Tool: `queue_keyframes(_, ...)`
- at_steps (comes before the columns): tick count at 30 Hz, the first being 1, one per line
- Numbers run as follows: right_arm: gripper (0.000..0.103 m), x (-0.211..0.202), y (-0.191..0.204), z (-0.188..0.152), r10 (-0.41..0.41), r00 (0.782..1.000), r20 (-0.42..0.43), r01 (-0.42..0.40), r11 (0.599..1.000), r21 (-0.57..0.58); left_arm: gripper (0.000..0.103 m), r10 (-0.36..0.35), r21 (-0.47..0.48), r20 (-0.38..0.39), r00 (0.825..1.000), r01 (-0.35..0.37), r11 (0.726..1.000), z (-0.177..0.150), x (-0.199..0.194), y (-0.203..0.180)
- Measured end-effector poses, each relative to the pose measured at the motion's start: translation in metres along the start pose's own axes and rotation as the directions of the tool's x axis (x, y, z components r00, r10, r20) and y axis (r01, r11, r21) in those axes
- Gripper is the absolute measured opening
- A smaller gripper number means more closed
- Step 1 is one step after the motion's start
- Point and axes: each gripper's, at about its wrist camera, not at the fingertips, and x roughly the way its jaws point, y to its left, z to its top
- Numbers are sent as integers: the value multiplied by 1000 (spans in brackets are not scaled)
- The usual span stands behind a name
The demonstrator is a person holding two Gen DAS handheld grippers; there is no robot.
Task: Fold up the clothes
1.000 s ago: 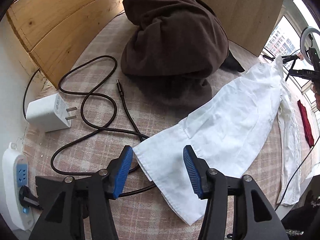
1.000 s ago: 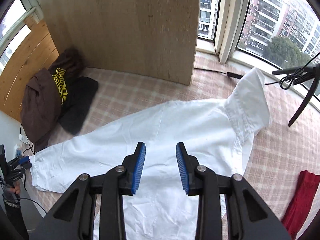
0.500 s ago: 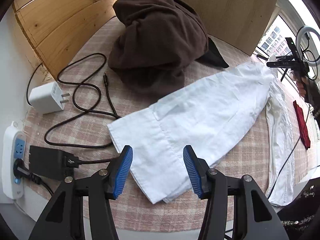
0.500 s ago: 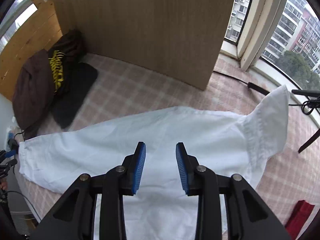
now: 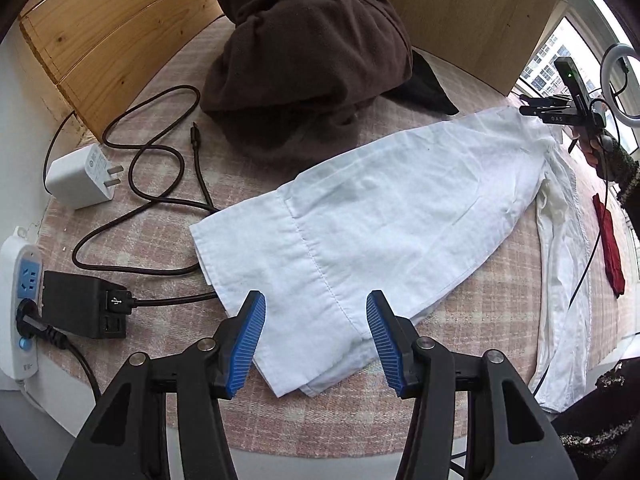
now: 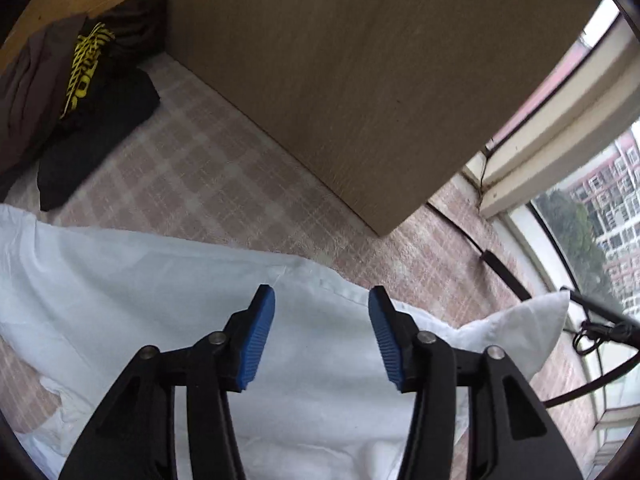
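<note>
The white shirt lies spread lengthwise on the pink plaid bed cover, its hem end nearest my left gripper and its collar end toward the window. One side panel is already turned over the body, so I see a long diagonal fold edge running along the garment. A sleeve or second panel trails loose along the far side, not yet tucked. I judge the fold as begun but early: the loose part has to come in, and the crosswise folds are not started.

My left gripper hangs over the hem corner with its jaws parted and nothing between the pads; no fabric is pinched. My right gripper is above the upper part of the shirt, near the folded edge and short of the collar. Its jaws are opening, and I see only cloth lying flat beneath them, none lifted or clamped.

Beyond the shirt, a brown garment sits heaped by the wooden panel, with a dark item under it. A white charger, a black cable and a power strip lie just beside the hem; the cable runs under the shirt's edge. A red cloth lies well apart.
</note>
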Motion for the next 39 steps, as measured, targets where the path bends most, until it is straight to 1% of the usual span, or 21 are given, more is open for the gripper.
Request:
queue_keyframes(1, 52, 2, 4, 2, 2, 1000, -5, -2, 998, -55, 50, 4, -2, -2, 1000, -4, 1000, 0, 0, 0)
queue_keyframes(2, 52, 6, 6, 2, 45, 999, -26, -47, 996, -81, 50, 10, -3, -3, 1000, -10, 1000, 0, 0, -1)
queue_keyframes(3, 52, 10, 6, 1, 81, 996, -43, -85, 991, -100, 51, 13, -7, -4, 1000, -14, 1000, 0, 0, 0)
queue_keyframes(5, 52, 16, 5, -1, 96, 993, -64, -103, 988, -117, 51, 14, -18, -6, 1000, -14, 1000, -1, 0, 1)
queue_keyframes(6, 44, 19, 4, -3, 111, 991, -73, -119, 986, -121, 50, 15, -22, -7, 1000, -15, 1000, -1, 0, 2)
queue_keyframes(7, 24, 18, 1, -5, 146, 987, -70, -153, 983, -104, 50, 18, -22, -9, 1000, -18, 1000, -1, 0, 2)
queue_keyframes(9, 4, 13, -3, -7, 143, 988, -57, -148, 985, -88, 50, 25, -20, -14, 1000, -25, 999, -2, 1, 2)
queue_keyframes(14, 2, -4, -14, -18, 107, 994, -11, -108, 991, -84, 51, 34, -46, 3, 999, -34, 998, -7, -7, 7)
queue_keyframes(16, 0, -3, -28, -19, 65, 998, 0, -65, 998, -25, 51, 40, -57, 5, 999, -40, 998, -7, -8, 11)
queue_keyframes(19, 0, 6, -40, -22, 8, 1000, -17, -8, 1000, 13, 51, 65, -41, 6, 998, -65, 997, -3, -8, 13)
queue_keyframes(22, 1, 1, -27, -23, 22, 999, -26, -22, 1000, -19, 51, 75, -46, 11, 997, -75, 996, 3, -6, 21)
queue_keyframes(23, 2, -7, -22, -21, 20, 1000, 4, -20, 1000, -21, 51, 64, -64, 14, 998, -63, 996, 5, -4, 24)
queue_keyframes(27, 9, -42, 23, -12, 142, 988, 56, -138, 988, -73, 51, 44, -98, 6, 999, -43, 994, -1, -3, 32)
queue_keyframes(28, 9, -51, 43, -10, 181, 981, 66, -173, 979, -108, 51, 35, -103, 1, 999, -35, 994, -5, -4, 31)
queue_keyframes(30, 11, -70, 101, -12, 276, 959, 67, -255, 940, -226, 51, 19, -118, -10, 1000, -20, 993, -16, -5, 30)
queue_keyframes(31, 16, -78, 130, -13, 322, 945, 64, -292, 913, -285, 51, 19, -127, -17, 1000, -21, 992, -22, -5, 29)
queue_keyframes(34, 32, -89, 222, -26, 416, 909, 33, -352, 806, -476, 51, -24, -160, -8, 1000, 22, 987, -35, -7, 30)
queue_keyframes(36, 32, -92, 271, -36, 452, 892, 8, -362, 725, -587, 49, -46, -182, -4, 999, 44, 982, -40, -5, 32)
queue_keyframes(37, 32, -89, 288, -41, 445, 896, 8, -341, 698, -630, 48, -47, -185, -9, 999, 45, 982, -41, -3, 33)
queue_keyframes(38, 32, -87, 299, -46, 426, 905, 8, -314, 679, -663, 42, -58, -186, -9, 998, 56, 981, -41, -1, 33)
queue_keyframes(39, 32, -84, 309, -50, 409, 912, 7, -292, 663, -690, 28, -73, -185, -7, 997, 70, 980, -42, 0, 34)
